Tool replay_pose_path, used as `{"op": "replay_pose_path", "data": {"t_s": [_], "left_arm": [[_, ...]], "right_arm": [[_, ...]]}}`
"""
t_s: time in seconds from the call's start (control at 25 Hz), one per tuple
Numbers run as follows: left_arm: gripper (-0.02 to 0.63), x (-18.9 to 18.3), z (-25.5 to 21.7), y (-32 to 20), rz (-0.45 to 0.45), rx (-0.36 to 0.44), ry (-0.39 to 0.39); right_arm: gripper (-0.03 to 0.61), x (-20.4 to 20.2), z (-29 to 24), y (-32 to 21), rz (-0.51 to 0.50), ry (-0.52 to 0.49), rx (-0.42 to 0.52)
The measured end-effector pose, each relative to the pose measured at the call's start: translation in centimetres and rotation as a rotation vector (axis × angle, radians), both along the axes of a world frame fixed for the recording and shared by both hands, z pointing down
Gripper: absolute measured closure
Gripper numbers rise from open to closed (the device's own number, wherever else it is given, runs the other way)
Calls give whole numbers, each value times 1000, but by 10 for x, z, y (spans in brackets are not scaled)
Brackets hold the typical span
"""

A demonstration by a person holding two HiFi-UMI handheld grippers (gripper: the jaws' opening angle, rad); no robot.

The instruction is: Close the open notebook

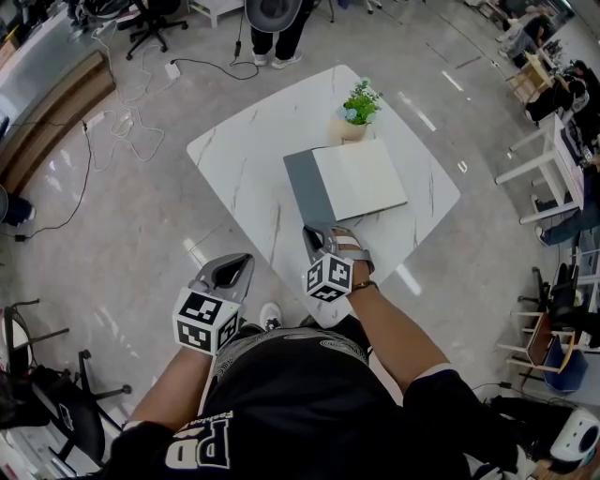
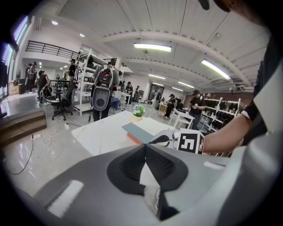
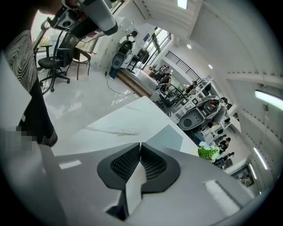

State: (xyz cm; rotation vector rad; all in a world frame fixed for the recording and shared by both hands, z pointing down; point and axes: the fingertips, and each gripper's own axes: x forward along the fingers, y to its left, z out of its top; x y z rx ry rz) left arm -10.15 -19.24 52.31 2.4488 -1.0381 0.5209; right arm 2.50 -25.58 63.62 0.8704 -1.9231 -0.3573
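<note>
- I see the white marble table (image 1: pixel 234 159) below me.
- The open notebook (image 1: pixel 361 178) lies mid-table, grey cover left, blank page right, spine running away from me.
- My right gripper (image 1: pixel 316 234) sits at its near corner, jaws together, empty.
- My left gripper (image 1: pixel 234 268) hangs off the table, likewise closed.
- A potted plant (image 1: pixel 354 111) stands just beyond the notebook.

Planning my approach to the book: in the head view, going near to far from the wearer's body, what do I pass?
left tongs → right tongs → open notebook → potted plant → standing person beyond the table
</note>
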Motion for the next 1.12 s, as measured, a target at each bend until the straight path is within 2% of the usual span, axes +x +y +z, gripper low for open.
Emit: {"op": "replay_pose_path", "data": {"t_s": [0.32, 0.48, 0.72, 1.12], "left_arm": [[555, 8, -2, 0, 20, 9, 8], [555, 12, -5, -1, 33, 14, 7], [555, 23, -9, -4, 49, 27, 7], [555, 53, -21, -7, 35, 45, 14]], "right_arm": [[571, 5, -20, -1, 58, -106, -5], [571, 10, -37, -4, 111, -196, -4], [572, 24, -69, -9, 183, -336, 12], [572, 58, -111, -5, 227, -478, 26]]}}
